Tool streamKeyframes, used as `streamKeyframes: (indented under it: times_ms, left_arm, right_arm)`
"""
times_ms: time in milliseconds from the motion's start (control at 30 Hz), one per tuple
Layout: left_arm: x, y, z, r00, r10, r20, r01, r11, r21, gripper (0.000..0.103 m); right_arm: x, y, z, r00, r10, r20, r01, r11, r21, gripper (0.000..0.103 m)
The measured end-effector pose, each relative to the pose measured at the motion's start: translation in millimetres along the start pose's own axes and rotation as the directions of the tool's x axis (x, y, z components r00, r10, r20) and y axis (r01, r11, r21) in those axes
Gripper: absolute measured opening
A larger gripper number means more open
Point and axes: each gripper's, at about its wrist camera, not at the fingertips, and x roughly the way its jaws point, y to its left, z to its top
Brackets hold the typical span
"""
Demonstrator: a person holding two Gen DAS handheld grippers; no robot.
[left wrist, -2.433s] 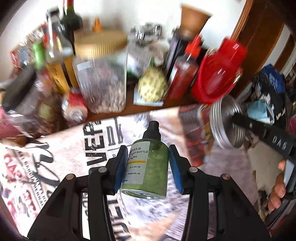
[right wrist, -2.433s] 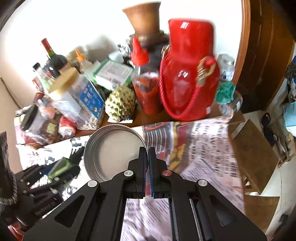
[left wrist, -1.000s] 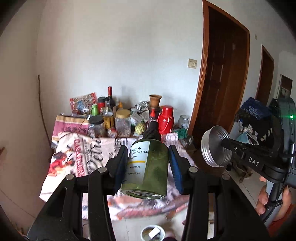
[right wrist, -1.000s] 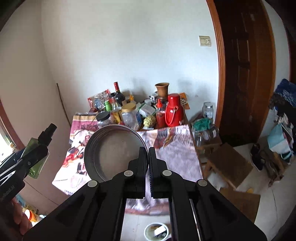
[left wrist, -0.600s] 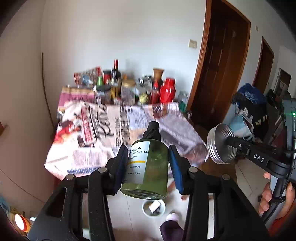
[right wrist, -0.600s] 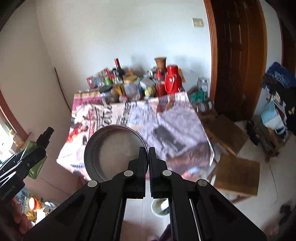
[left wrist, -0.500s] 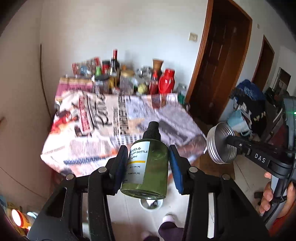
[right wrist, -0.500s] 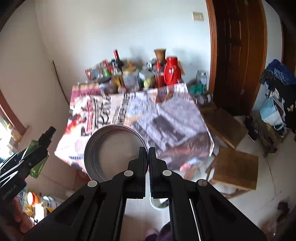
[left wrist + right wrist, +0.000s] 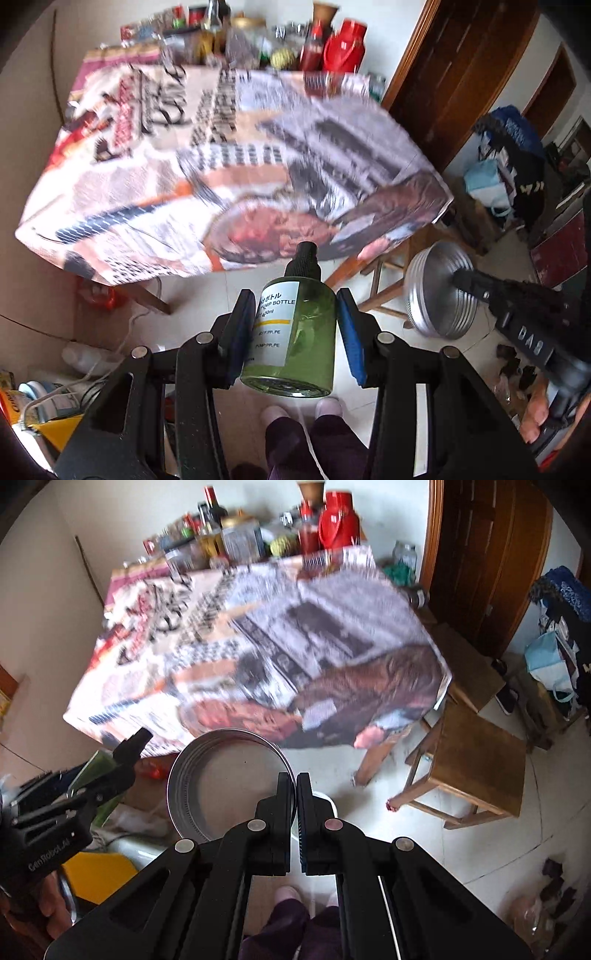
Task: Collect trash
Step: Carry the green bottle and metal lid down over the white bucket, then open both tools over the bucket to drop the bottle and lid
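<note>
A green pump bottle (image 9: 295, 332) with a black cap and white label sits between the blue pads of my left gripper (image 9: 295, 306), which is shut on it. My right gripper (image 9: 295, 779) is shut on the rim of a round silver metal lid (image 9: 225, 775), held with its hollow side toward the camera. In the left wrist view the lid (image 9: 432, 295) hangs to the right of the bottle. Both grippers point steeply down at the floor in front of the table. A white bin rim (image 9: 325, 801) peeks out behind the right fingers; its inside is hidden.
A table covered in newspaper (image 9: 221, 166) fills the upper view, with bottles, jars and a red jug (image 9: 343, 40) at its far end. Wooden stools (image 9: 476, 768) stand to the right. The person's feet (image 9: 306, 410) are below. Yellow clutter (image 9: 99, 875) lies at left.
Both grippers have dropped and tipped downward, so the table's near edge and the floor now fill the views. The bottle and the lid stay gripped as before.
</note>
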Motion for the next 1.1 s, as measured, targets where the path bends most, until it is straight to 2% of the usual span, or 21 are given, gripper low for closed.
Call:
streamKeyframes:
  times_ms: [200,400,567,767,933,1000,1067,1100]
  left_arm:
    - [100.7,2.2,-15.0,0.997,0.016,-0.074,-0.018,0.999,-0.035,0.044]
    - [203.8,11.9,-46.8,0.987,0.038,-0.158,-0.050,0.996,-0.073,0.044]
    - [278.8,24.8,-76.3,0.978,0.042,-0.204,-0.065,0.992,-0.105,0.044]
    - [343.0,37.5,-100.0,0.981,0.052,-0.188,-0.075,0.990,-0.118,0.044]
    - [385.4,44.8,-116.0,0.978,0.064,-0.199,-0.088,0.990,-0.114,0.044]
    - [397.8,46.7,-122.2,0.976,0.059,-0.209,-0.085,0.989,-0.119,0.044]
    - [410.7,47.8,-129.3,0.973,0.068,-0.221,-0.096,0.989,-0.115,0.044]
    - [416.4,46.8,-132.9,0.971,0.070,-0.228,-0.098,0.988,-0.116,0.044]
  right_arm:
    - [78.6,-32.0,-20.2,0.998,-0.016,-0.067,0.015,1.000,-0.013,0.003]
    - [172.4,-76.1,-48.7,0.989,-0.039,-0.145,0.038,0.999,-0.008,0.003]
    - [248.9,-92.5,-72.5,0.981,-0.029,-0.190,0.028,1.000,-0.009,0.003]
    - [339.2,-87.3,-103.8,0.977,-0.006,-0.211,-0.001,0.999,-0.034,0.003]
    - [390.4,-81.4,-121.3,0.972,0.012,-0.234,-0.018,0.999,-0.027,0.004]
    - [410.0,-82.3,-127.8,0.956,0.043,-0.289,-0.047,0.999,-0.007,0.013]
    - [426.5,-83.4,-132.3,0.934,0.088,-0.347,-0.088,0.996,0.016,0.016]
    - [426.9,-85.0,-133.8,0.932,0.102,-0.349,-0.099,0.995,0.027,0.016]
